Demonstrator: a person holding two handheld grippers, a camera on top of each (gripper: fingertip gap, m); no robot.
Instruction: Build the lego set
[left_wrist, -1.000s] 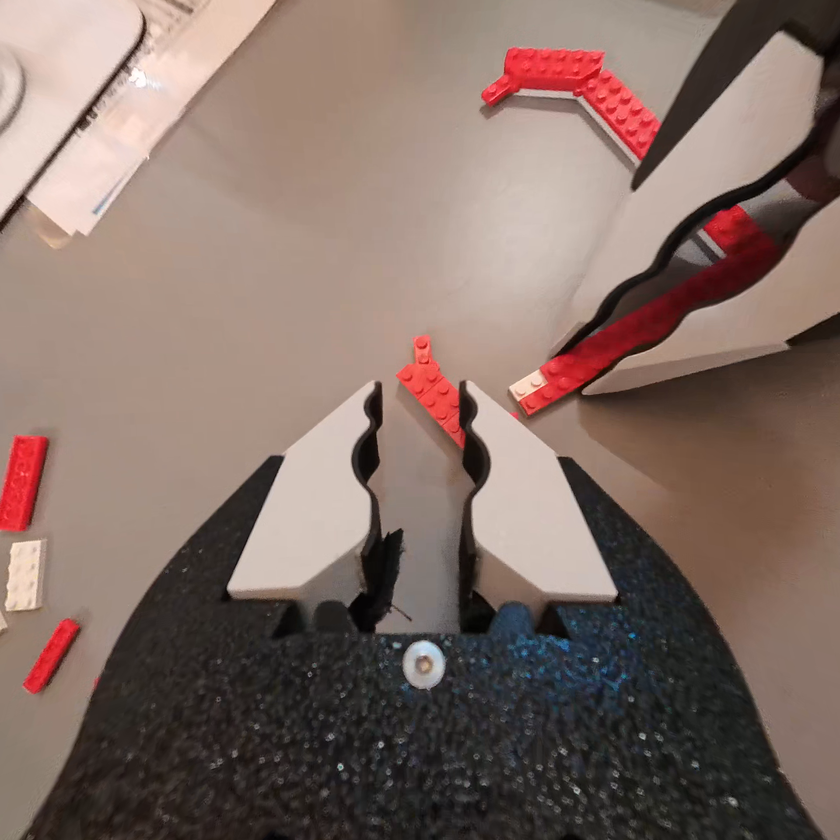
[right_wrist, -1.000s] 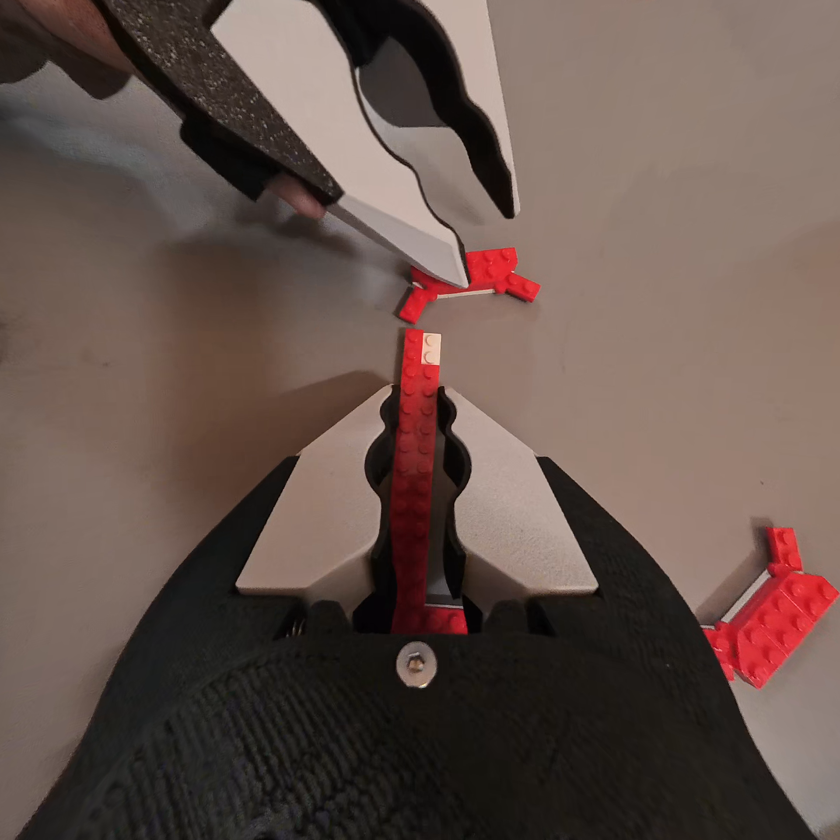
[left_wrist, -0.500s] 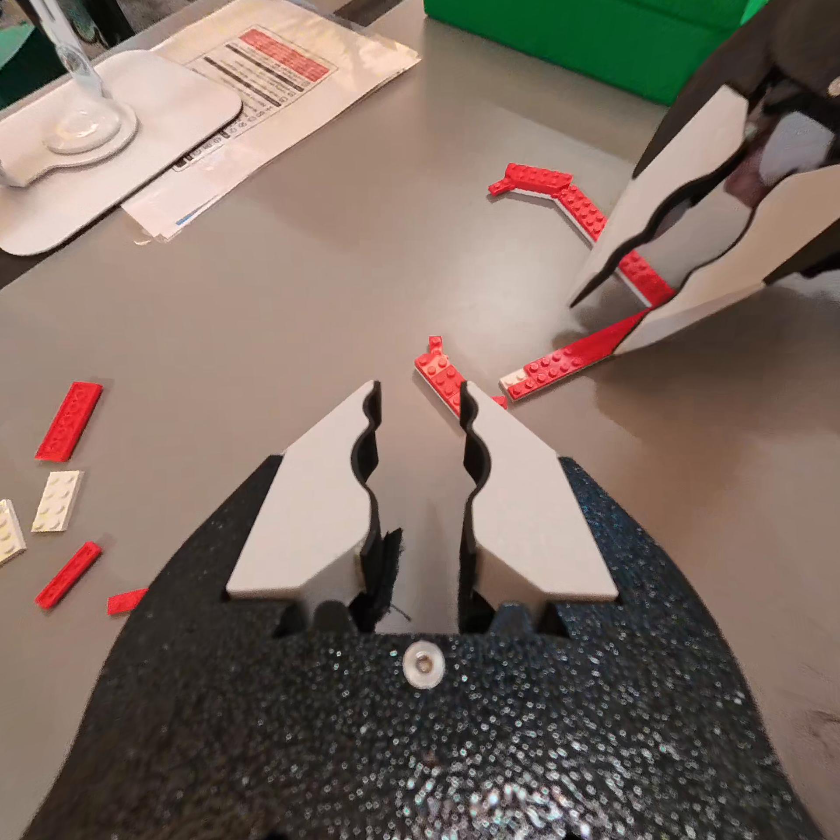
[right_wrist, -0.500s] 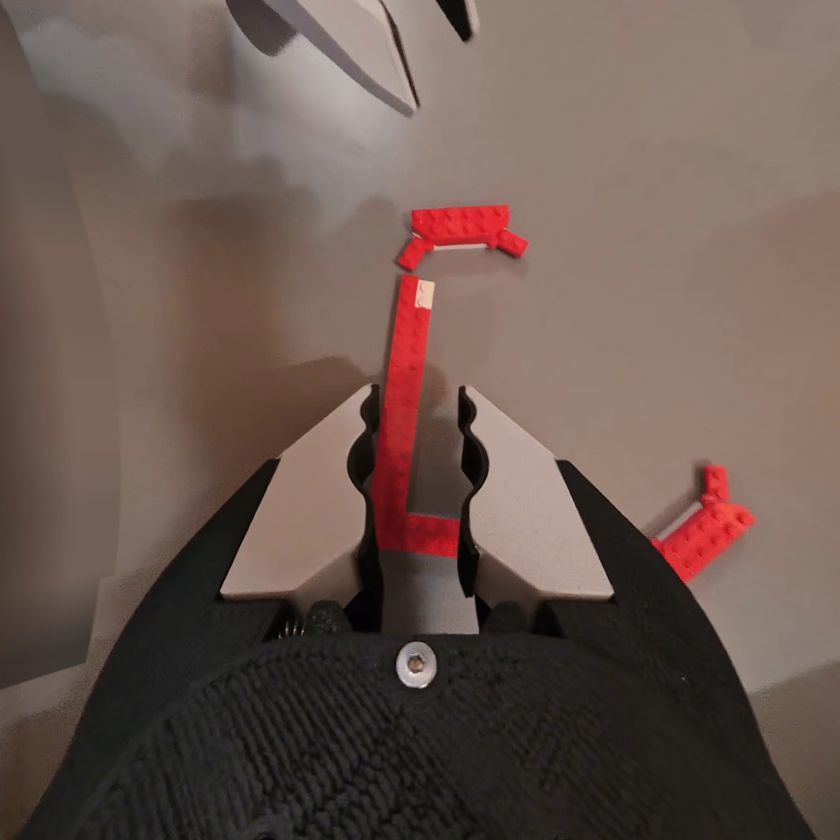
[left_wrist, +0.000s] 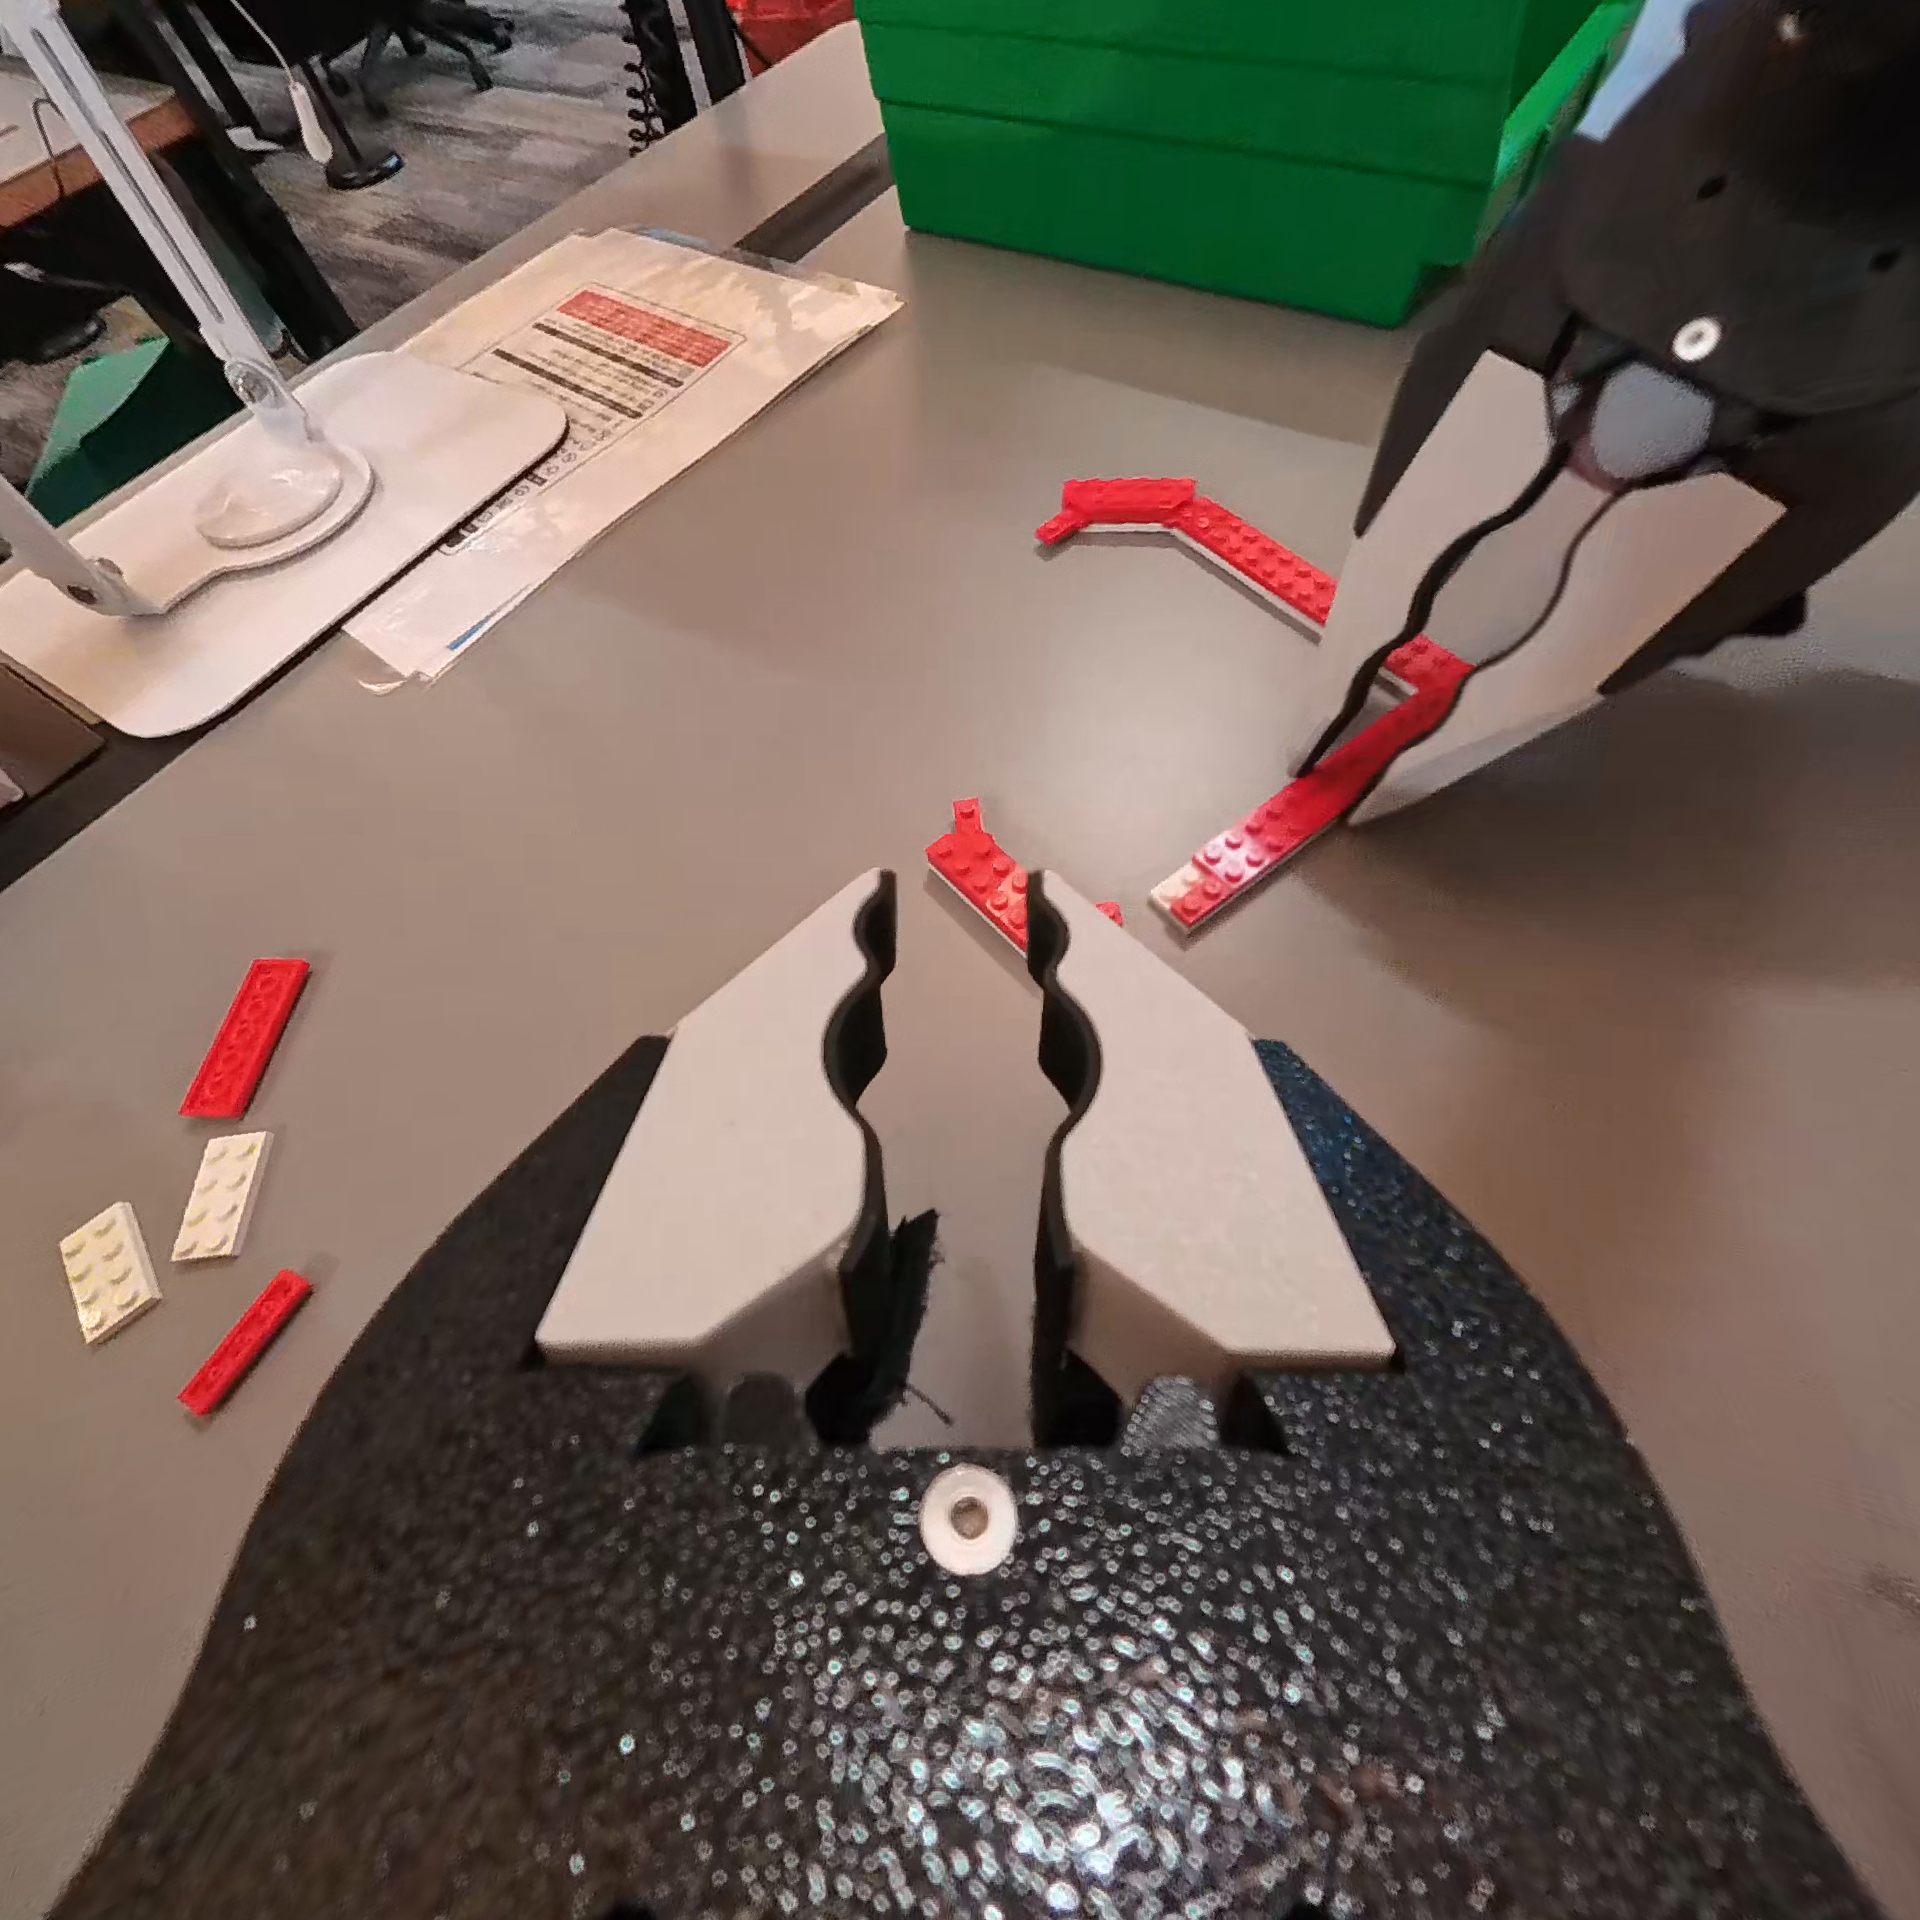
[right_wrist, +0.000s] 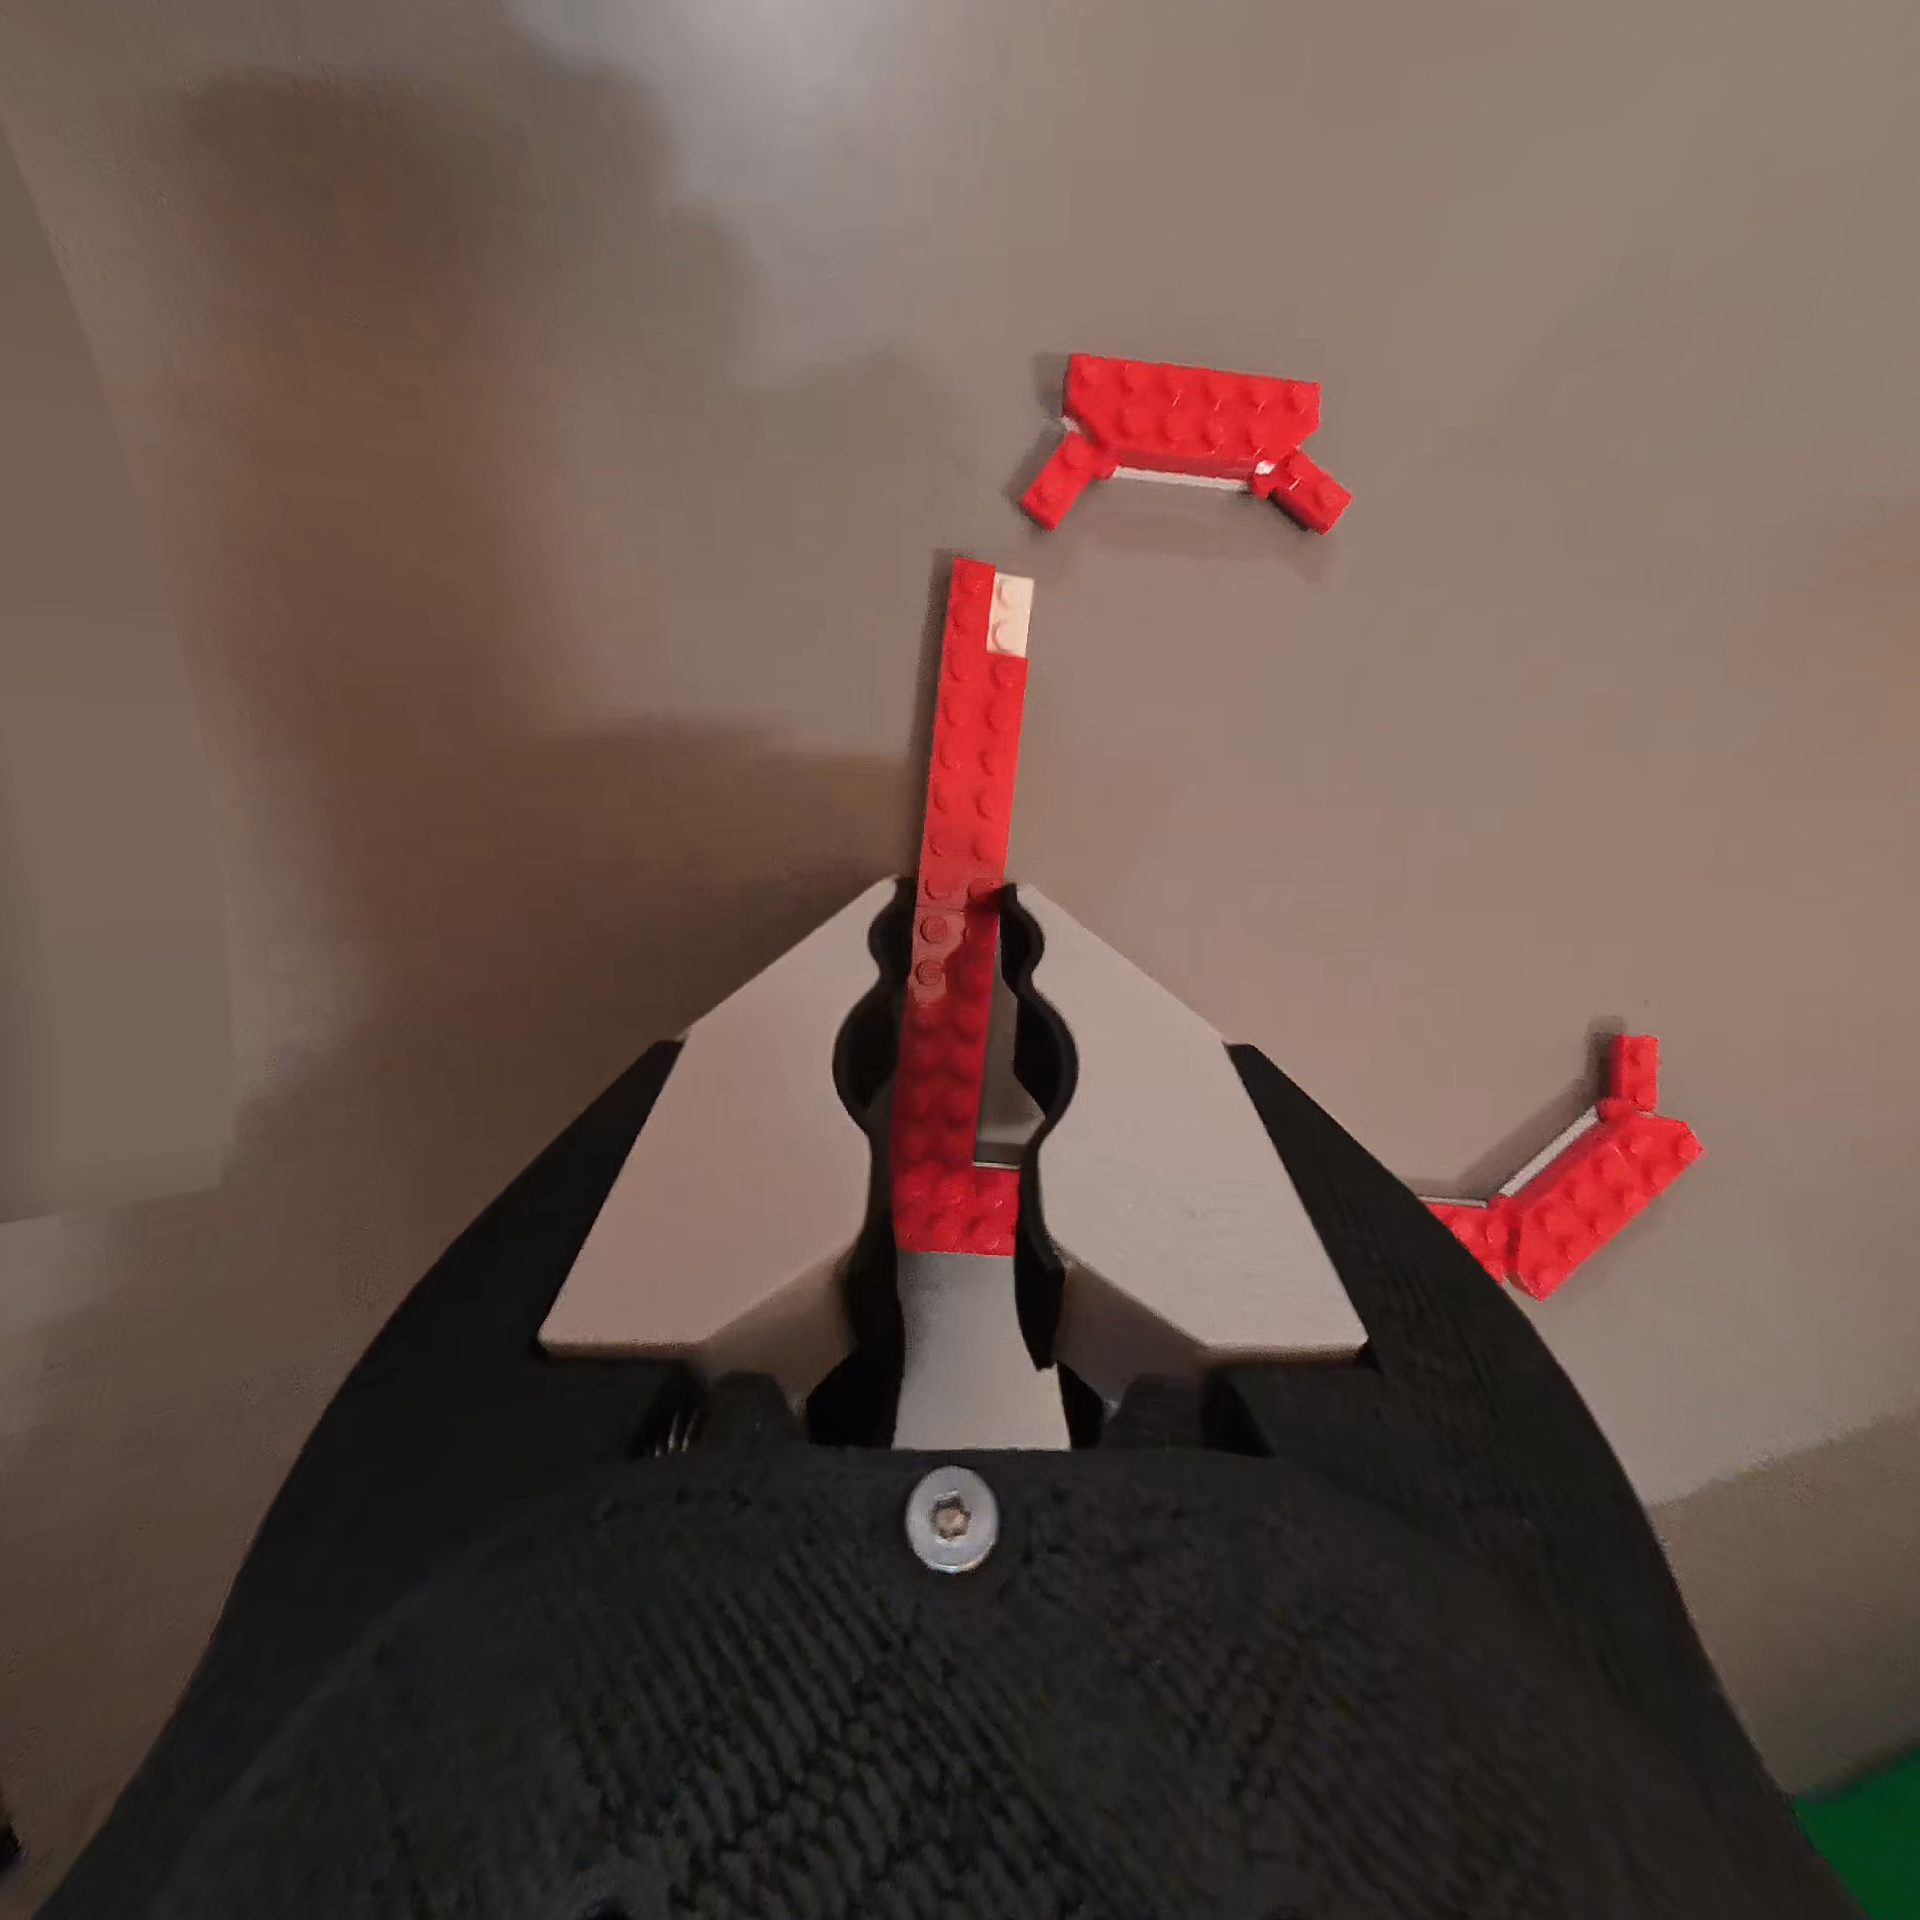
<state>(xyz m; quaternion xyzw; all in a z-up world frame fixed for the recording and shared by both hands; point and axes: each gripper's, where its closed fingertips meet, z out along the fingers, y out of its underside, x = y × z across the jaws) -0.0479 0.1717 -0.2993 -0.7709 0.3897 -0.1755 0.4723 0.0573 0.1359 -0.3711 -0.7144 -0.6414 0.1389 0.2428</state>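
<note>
My right gripper (right_wrist: 951, 894) is shut on a long red strip (right_wrist: 971, 748) with a white piece at its far end. In the left wrist view the right gripper (left_wrist: 1335, 795) stands tips-down on the grey table, and the strip (left_wrist: 1257, 842) lies flat. A small red assembly (right_wrist: 1184, 426) lies just beyond the strip's end. My left gripper (left_wrist: 961, 883) is open and empty, with that small assembly (left_wrist: 982, 873) at its right fingertip. A longer angled red assembly (left_wrist: 1226, 535) lies farther back; it also shows in the right wrist view (right_wrist: 1590, 1184).
Loose plates lie at the left: a red plate (left_wrist: 247, 1034), two white plates (left_wrist: 223, 1195), and a thin red one (left_wrist: 244, 1340). Green bins (left_wrist: 1195, 156) stand at the back. Bagged papers (left_wrist: 623, 384) and a white lamp base (left_wrist: 281, 488) sit at the back left. There is about 15 cm between the tips of the two grippers. The red plate (left_wrist: 247, 1034) is closer to my left gripper, around 20 cm from its tips; the right tips are 30 cm off.
My right gripper let go of the long strip, then shut on it again farther back. My left gripper drew back and tilted up, away from the small assembly.
</note>
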